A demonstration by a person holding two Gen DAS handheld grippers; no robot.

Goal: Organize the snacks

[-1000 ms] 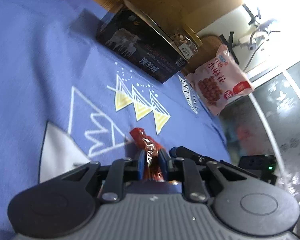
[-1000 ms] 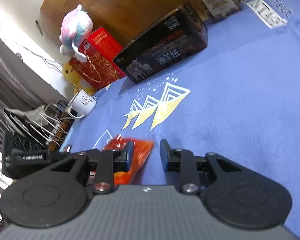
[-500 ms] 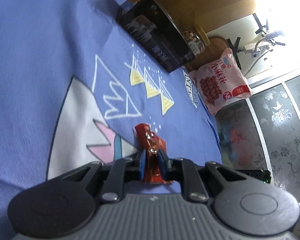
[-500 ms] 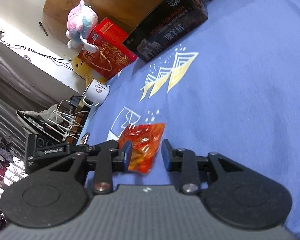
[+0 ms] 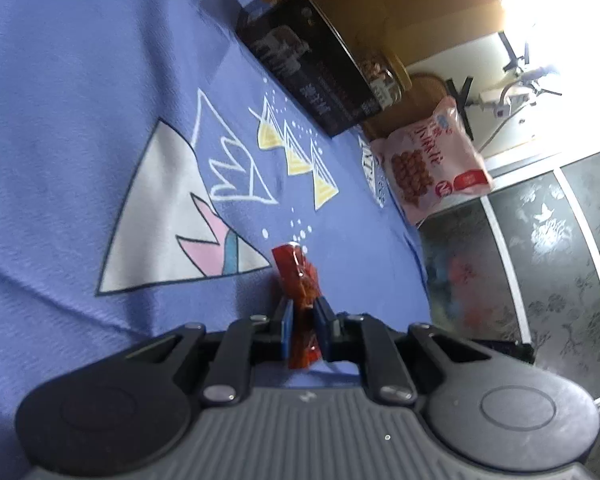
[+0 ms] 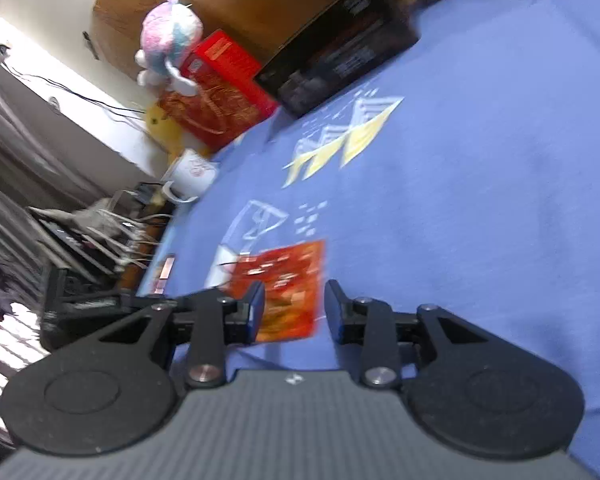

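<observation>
Red snack packet (image 5: 302, 304) is clamped edge-on in the left gripper (image 5: 305, 322), long axis pointing forward. Orange packet (image 6: 288, 288) lies flat on the blue cloth (image 6: 480, 200), framed by the parted, unpressing right gripper (image 6: 294, 310).

Red packet (image 5: 298, 280), blue triangle-patterned cloth (image 5: 80, 80)

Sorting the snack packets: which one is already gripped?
The small dark-red packet, pinched edge-on between the left gripper fingers. The orange packet lies flat between open right fingers.
</observation>
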